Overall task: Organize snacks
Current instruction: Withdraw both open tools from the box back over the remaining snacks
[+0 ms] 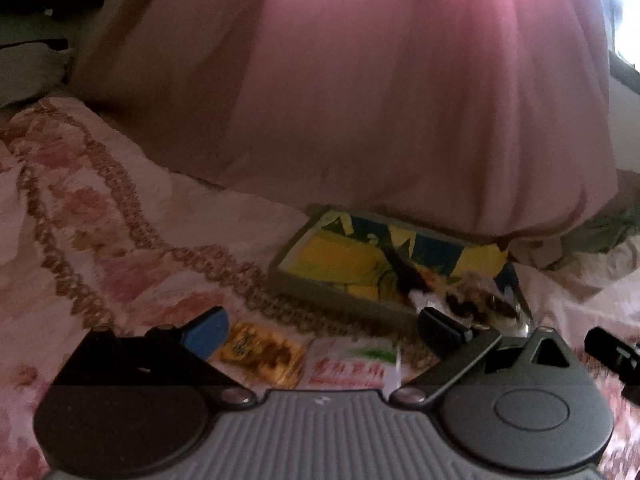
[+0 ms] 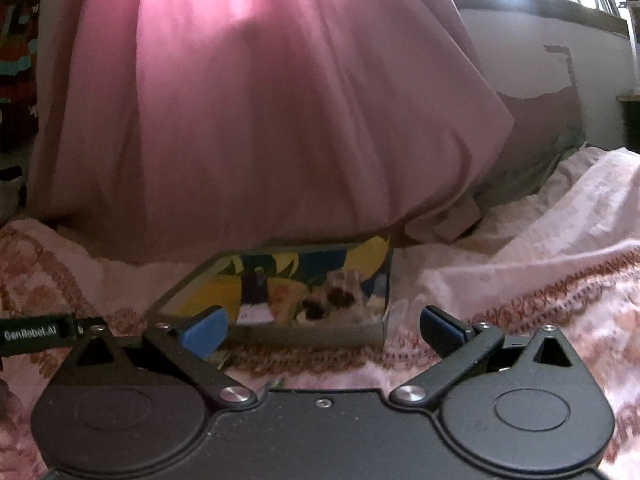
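Both grippers spread, empty, near the snack box.
Left gripper [image 1: 320, 330] and right gripper [image 2: 322, 330] hold nothing; box [image 1: 304, 284] on bedspread [image 1: 80, 220] by curtain [image 1: 400, 100]; loose packets [image 1: 260, 354] outside. Risk: soft bedding tips box, packets slip thin.

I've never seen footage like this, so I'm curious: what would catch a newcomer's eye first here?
First, the big pink curtain filling the upper half of both views. Below it, on the floral bedspread, sits a shallow box holding bright yellow-and-blue snack packs. Nearest the camera, a gold packet lies between the open left gripper's blue-padded fingers.
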A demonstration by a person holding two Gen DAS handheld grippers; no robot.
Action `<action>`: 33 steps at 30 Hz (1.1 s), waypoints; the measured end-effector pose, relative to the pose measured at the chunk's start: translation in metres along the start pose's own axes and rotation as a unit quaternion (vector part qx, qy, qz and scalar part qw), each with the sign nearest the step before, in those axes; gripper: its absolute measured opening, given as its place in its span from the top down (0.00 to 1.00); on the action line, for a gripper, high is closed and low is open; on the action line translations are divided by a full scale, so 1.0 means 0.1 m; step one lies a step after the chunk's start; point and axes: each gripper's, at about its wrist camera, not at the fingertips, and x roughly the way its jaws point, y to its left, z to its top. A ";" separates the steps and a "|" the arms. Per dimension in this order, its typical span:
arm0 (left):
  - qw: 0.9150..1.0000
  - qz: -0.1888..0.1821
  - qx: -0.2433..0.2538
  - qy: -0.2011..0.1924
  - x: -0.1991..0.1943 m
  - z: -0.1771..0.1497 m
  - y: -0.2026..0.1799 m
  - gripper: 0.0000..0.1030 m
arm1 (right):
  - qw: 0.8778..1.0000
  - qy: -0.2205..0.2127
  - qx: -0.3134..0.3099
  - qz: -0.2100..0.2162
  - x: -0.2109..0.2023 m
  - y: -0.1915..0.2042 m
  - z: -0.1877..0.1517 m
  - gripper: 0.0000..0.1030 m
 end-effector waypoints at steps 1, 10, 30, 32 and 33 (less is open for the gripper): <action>1.000 0.001 0.004 0.002 -0.05 -0.06 0.03 0.00 | 1.000 0.004 -0.001 -0.002 -0.05 0.04 -0.04 0.01; 0.999 0.001 0.035 0.021 -0.33 -0.44 0.25 0.00 | 0.997 0.072 -0.002 -0.016 -0.34 0.34 -0.46 0.01; 0.997 0.007 0.050 0.050 -0.26 -0.85 0.66 0.00 | 0.990 0.121 -0.069 -0.008 -0.16 0.73 -0.78 0.01; 0.997 0.010 0.047 0.052 -0.24 -0.86 0.68 0.01 | 0.989 0.126 -0.076 -0.003 -0.13 0.77 -0.80 0.01; 0.997 0.011 0.046 0.053 -0.22 -0.86 0.70 0.01 | 0.989 0.129 -0.079 -0.001 -0.11 0.79 -0.82 0.01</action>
